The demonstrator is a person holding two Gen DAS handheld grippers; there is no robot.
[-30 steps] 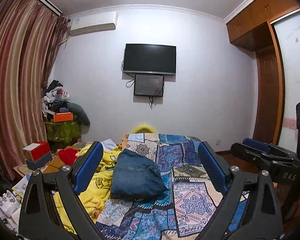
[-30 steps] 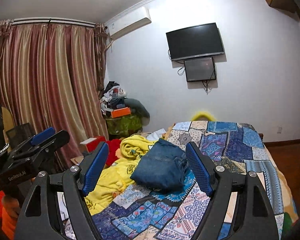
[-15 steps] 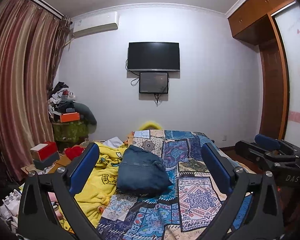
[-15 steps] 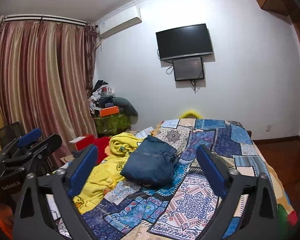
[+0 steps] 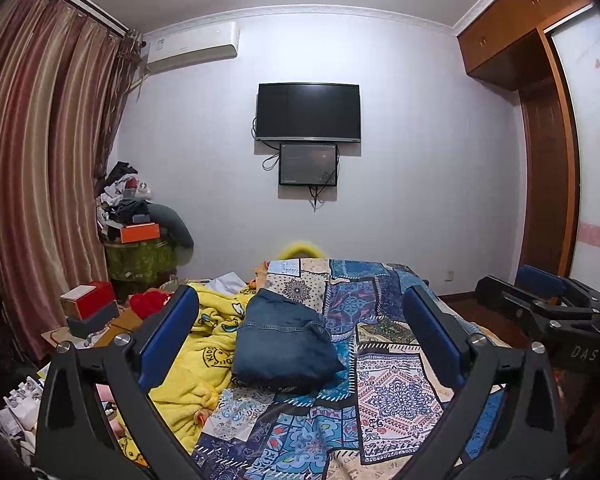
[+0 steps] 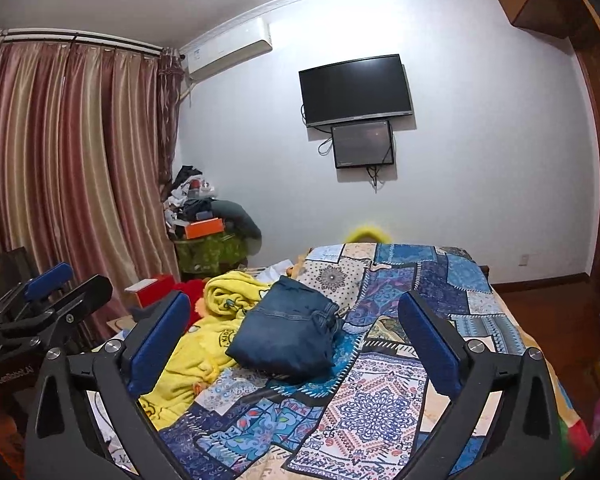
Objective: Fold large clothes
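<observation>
Folded denim jeans (image 5: 286, 344) sit at center frame on the patchwork bedspread (image 5: 396, 392), touching a yellow blanket (image 5: 204, 356), while the left gripper (image 5: 300, 340) and right gripper (image 6: 296, 344), jaws spread and empty, hang well back, apparently finished.

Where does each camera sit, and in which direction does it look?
Left wrist: on the left gripper, looking over the bed at the folded jeans; its open fingers and the right gripper show.
Right wrist: on the right gripper, facing the same jeans; the left gripper shows.
Both share the jeans, yellow blanket and wall TV.
</observation>
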